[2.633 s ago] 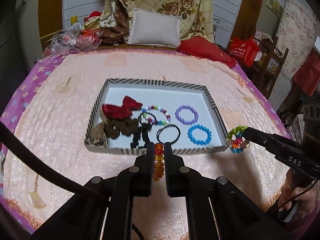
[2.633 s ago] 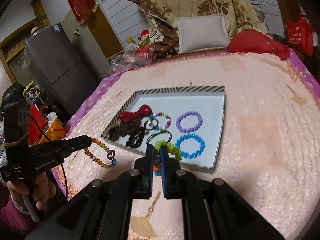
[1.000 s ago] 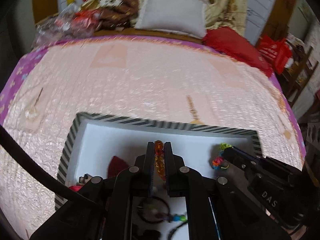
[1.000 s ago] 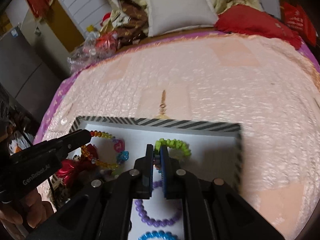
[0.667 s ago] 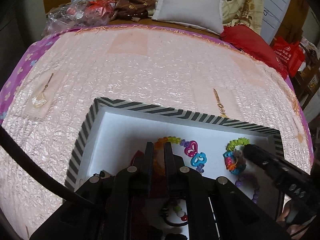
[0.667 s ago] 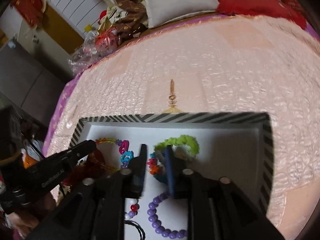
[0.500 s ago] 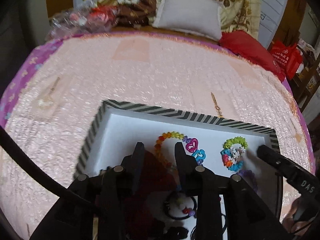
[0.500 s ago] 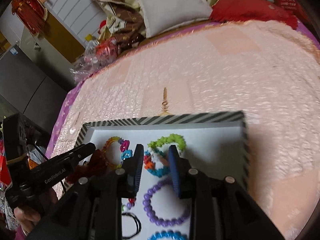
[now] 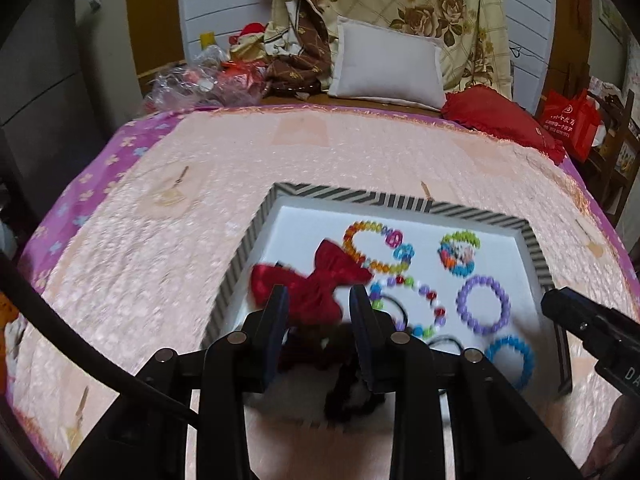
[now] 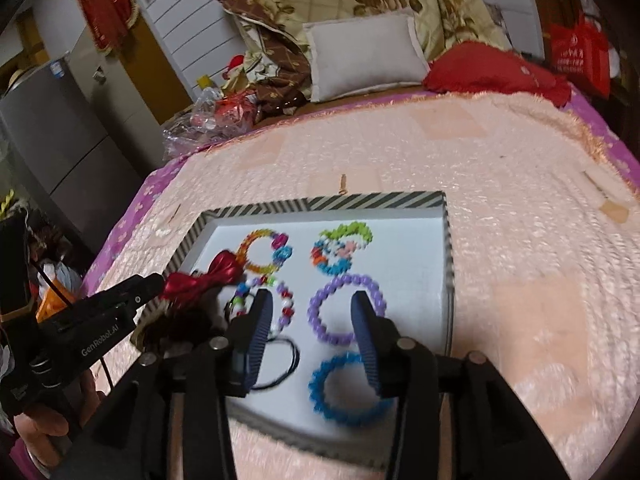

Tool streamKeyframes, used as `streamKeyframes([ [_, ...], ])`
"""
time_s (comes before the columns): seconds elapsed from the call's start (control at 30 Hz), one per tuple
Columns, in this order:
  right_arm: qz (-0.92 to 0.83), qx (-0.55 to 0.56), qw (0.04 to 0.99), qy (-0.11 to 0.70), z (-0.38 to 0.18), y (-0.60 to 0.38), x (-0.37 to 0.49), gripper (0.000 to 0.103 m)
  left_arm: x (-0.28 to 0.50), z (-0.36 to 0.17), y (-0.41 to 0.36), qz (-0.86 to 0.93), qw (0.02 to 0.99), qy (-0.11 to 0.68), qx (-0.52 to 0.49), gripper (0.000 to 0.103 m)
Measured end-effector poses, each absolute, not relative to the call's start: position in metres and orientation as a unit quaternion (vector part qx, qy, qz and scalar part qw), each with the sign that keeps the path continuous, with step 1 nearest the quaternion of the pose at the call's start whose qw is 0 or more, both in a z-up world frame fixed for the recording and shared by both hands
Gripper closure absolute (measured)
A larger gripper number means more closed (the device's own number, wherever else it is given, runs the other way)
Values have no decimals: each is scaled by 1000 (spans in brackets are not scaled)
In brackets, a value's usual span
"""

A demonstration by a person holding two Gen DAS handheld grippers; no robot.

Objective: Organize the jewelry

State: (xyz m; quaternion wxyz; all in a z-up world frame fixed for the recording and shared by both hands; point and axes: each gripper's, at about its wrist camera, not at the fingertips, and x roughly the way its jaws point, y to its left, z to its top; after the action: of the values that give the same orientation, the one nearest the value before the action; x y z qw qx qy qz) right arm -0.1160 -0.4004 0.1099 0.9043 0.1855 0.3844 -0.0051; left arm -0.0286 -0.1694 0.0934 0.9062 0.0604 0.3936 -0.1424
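Observation:
A striped-rim white tray (image 9: 360,196) (image 10: 320,202) lies on the pink quilt. At its far end rest a rainbow bead bracelet with heart charms (image 9: 374,250) (image 10: 264,254) and a green multicolour bracelet (image 9: 459,252) (image 10: 342,250). Nearer lie a purple bracelet (image 9: 460,304) (image 10: 314,312), a blue one (image 9: 530,364) (image 10: 316,392) and a red bow (image 9: 328,268) (image 10: 208,276). My left gripper (image 9: 319,294) hovers open over the bow, holding nothing. My right gripper (image 10: 312,298) is above the purple bracelet, its jaws opening and empty.
A white pillow (image 9: 386,64), a red cushion (image 9: 500,120) and plastic bags (image 9: 200,84) sit at the bed's far edge. Small pendants lie on the quilt left of the tray (image 9: 172,196) (image 9: 80,416). A grey fridge (image 10: 52,128) stands on the left.
Both grippers were shut on bracelets and have let go. The rainbow and green bracelets now lie in the tray's far end. Both grippers have drawn back toward the near side, jaws apart.

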Motion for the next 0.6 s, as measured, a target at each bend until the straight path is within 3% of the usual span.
streamKeyframes([
  [0.6,-15,156,913,377,121,-361,-173,54,-91,103,-137,-127,919,370,57,78],
])
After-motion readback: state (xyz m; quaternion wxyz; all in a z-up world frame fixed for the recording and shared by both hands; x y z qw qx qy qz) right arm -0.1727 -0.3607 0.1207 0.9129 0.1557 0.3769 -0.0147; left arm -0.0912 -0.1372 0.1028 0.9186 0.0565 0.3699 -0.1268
